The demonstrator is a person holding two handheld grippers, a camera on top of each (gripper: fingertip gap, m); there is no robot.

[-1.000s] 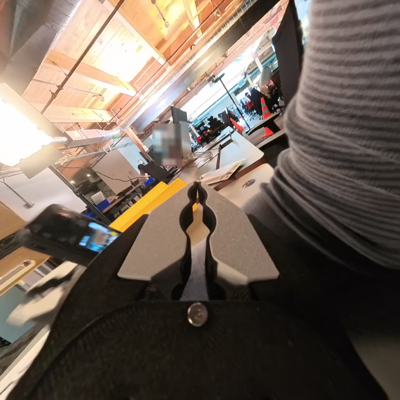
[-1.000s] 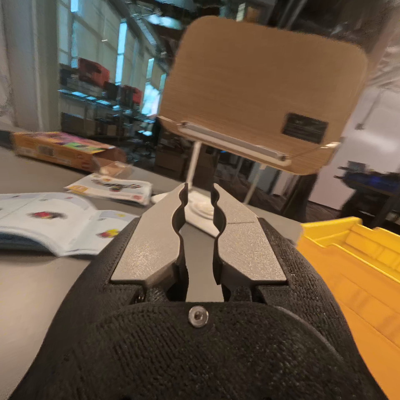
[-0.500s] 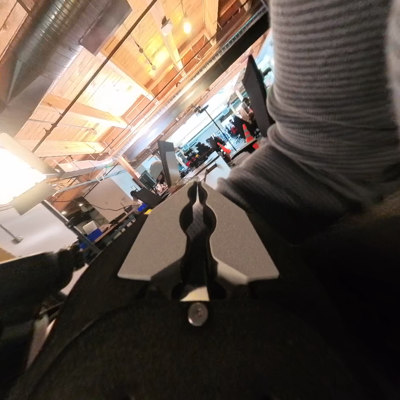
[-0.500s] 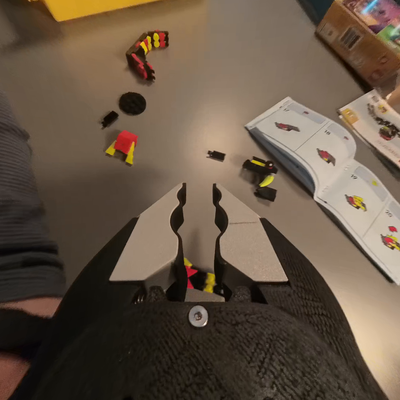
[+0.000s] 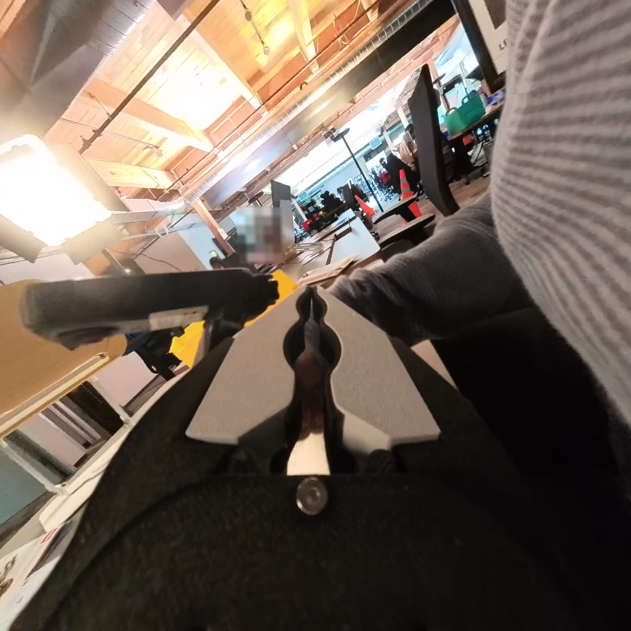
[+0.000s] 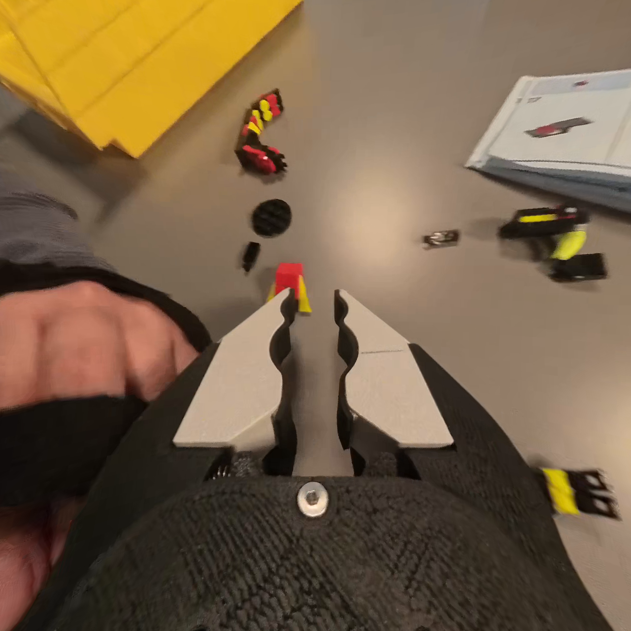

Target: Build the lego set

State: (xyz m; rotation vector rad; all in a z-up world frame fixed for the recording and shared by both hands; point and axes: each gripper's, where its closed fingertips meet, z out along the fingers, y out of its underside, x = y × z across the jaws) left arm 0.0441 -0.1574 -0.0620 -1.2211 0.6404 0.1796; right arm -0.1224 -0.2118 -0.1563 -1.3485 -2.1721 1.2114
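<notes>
Right gripper [image 6: 312, 297] jaws apart, empty, over grey table [image 6: 392, 85]. Red-and-yellow piece [image 6: 290, 278] just past my tips, frame centre. Curved red-black subassembly [image 6: 261, 133] upper centre, black-yellow cluster [image 6: 553, 239] right, manual [image 6: 563, 126] upper right. Left gripper [image 5: 311, 294] closed, seemingly empty, aimed at the ceiling. I judge the build early: several small subassemblies, none joined

grey table [image 6: 375, 68] w/ loose lego bits [image 6: 261, 131], yellow bin [image 6: 112, 58], open instr booklet [image 6: 563, 126]
</notes>
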